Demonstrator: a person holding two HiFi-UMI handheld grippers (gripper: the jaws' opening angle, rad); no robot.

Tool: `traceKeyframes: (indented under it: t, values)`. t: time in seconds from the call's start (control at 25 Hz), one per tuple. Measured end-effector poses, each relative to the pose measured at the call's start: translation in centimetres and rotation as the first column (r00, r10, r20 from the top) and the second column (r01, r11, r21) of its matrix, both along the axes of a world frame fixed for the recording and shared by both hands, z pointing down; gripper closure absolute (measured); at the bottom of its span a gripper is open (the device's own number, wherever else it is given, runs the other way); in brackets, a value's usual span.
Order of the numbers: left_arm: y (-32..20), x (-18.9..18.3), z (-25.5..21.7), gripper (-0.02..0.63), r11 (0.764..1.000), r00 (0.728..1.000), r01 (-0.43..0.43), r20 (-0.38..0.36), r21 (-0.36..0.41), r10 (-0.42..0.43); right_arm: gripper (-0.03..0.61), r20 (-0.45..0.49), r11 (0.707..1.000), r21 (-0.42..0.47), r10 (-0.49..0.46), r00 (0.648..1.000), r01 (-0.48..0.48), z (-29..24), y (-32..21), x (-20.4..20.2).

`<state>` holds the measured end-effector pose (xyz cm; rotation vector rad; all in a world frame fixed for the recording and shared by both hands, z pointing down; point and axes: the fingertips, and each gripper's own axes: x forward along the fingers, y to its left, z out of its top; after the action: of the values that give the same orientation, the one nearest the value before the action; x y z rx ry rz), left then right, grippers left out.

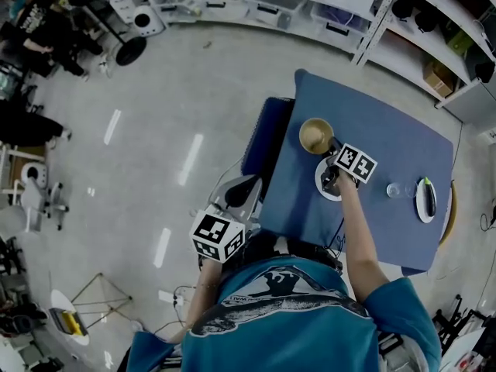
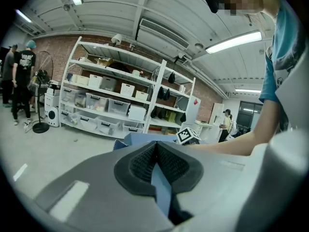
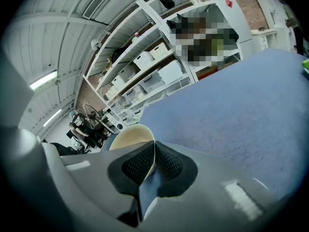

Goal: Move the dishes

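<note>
A tan bowl (image 1: 315, 136) is near the left edge of the blue table (image 1: 387, 130). My right gripper (image 1: 332, 149) is shut on its rim; in the right gripper view the bowl's (image 3: 129, 138) thin wall runs between the pads of the right gripper (image 3: 153, 154). Under that hand lies a small white plate (image 1: 323, 185). My left gripper (image 1: 242, 191) hangs off the table's left side, and in the left gripper view this gripper (image 2: 155, 148) is shut with nothing in it.
A second white plate (image 1: 419, 204) with a dark eggplant (image 1: 428, 194) sits at the table's right edge, a small glass (image 1: 394, 190) beside it. A blue chair (image 1: 267, 134) stands against the table's left side. Shelving (image 1: 256, 10) lines the far wall.
</note>
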<state>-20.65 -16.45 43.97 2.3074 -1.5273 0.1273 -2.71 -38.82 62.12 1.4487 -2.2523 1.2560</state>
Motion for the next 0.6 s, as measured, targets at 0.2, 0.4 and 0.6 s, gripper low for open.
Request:
traceKeyframes:
  t: [0.2,0.4,0.6]
  values:
    - [0.3,-1.0,0.2,0.595,1.000,1.000,0.020,0.007,-0.010,-0.020,0.568,0.018,0.999,-0.005,0.034,0.999,-0.034,0.3,-1.0,-0.3]
    - [0.5,-1.4,0.2,0.595,1.000,1.000,0.019,0.009,-0.011,-0.018,0.551,0.049,1.000,0.025,0.004,0.999,-0.005,-0.5,-1.0,-1.3]
    - [0.4,-1.0,0.0,0.595,1.000,1.000,-0.010,0.006,0.000,0.010,0.453,0.005,0.999,0.017,-0.032,0.999,0.032,-0.5,-0.1,-1.2]
